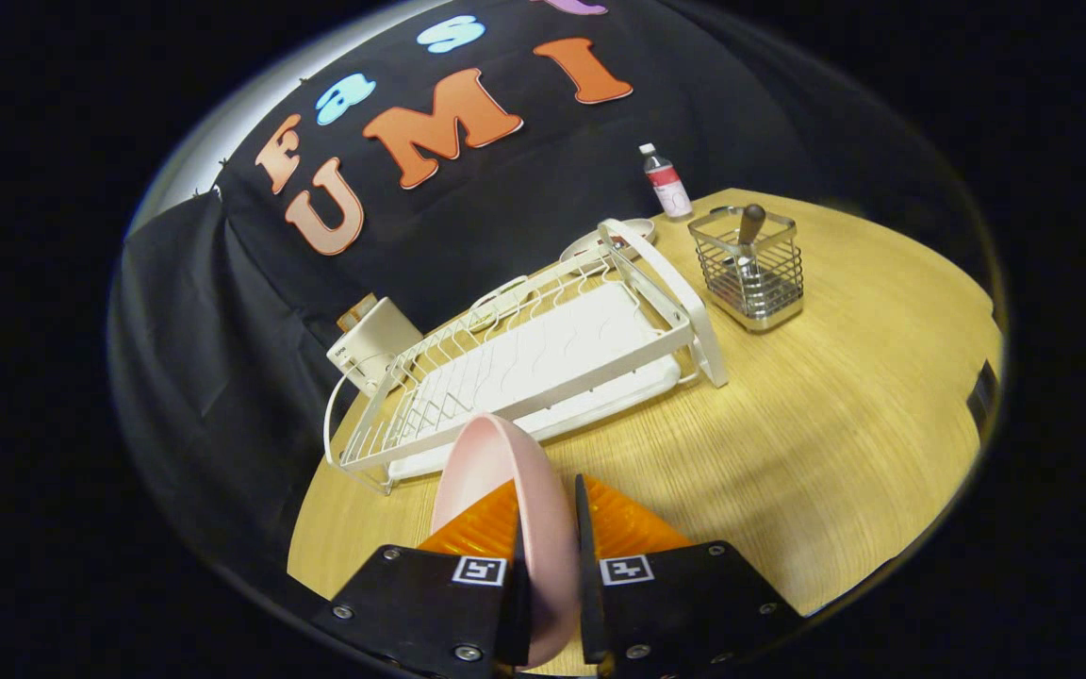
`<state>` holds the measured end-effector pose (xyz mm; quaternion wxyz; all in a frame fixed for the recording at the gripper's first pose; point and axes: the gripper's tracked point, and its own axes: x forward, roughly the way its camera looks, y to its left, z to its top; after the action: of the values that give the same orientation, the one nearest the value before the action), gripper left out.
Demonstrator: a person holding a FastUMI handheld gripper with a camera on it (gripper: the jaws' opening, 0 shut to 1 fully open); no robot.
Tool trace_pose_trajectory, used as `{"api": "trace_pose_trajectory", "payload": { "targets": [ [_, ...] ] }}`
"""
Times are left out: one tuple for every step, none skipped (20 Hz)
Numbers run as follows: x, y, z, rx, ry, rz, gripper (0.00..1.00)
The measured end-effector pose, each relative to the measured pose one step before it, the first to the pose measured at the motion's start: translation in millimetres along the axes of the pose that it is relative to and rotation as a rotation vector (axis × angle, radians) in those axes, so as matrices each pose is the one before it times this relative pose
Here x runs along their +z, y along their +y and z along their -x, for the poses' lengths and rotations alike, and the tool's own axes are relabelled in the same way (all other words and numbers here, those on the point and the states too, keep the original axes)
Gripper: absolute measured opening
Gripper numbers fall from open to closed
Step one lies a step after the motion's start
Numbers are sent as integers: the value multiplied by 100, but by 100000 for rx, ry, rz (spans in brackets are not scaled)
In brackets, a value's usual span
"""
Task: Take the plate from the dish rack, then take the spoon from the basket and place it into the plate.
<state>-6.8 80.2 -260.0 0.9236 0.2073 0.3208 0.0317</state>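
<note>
Close in, gripper (pixel 551 514) clamped on pink plate (pixel 496 476); plate stands on edge between both orange fingers (pixel 477 533), clear of the wooden table (pixel 835 453). Just beyond, white dish rack (pixel 543 363). Farther right, wire basket (pixel 750 269) holding spoon (pixel 750 226), handle up. Behind it, small bottle (pixel 666 181).

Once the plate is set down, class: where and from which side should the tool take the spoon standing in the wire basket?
Grip the dark handle of the spoon from above. It stands upright, poking over the rim of the wire basket, whose mesh walls block any sideways approach. For now the tool is shut on the pink plate.
</note>
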Motion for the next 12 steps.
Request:
{"api": "trace_pose_trajectory", "payload": {
  "targets": [
    [-736, -765, -409, -2360, 1544, 883, 23],
    [-450, -780, -195, -2807, 726, 1647, 25],
    [51, -526, -3, -1339, -479, 1127, 27],
    [-53, -33, -129, -373, -200, 439, 29],
    [191, -79, -152, -78, -555, 226, 35],
    [217, -15, 65, -171, -988, 1174, 35],
    [370, -44, 41, -406, -1539, 2193, 37],
    [508, -116, 48, -835, -1911, 2731, 39],
    [670, -385, 185, -914, -2267, 2494, 45],
    [680, -535, 326, -1238, -2457, 2496, 48],
    [898, -639, 66, -1426, -2840, 2481, 54],
    [976, -730, 127, -1930, -2856, 2344, 57]
  ]
}}
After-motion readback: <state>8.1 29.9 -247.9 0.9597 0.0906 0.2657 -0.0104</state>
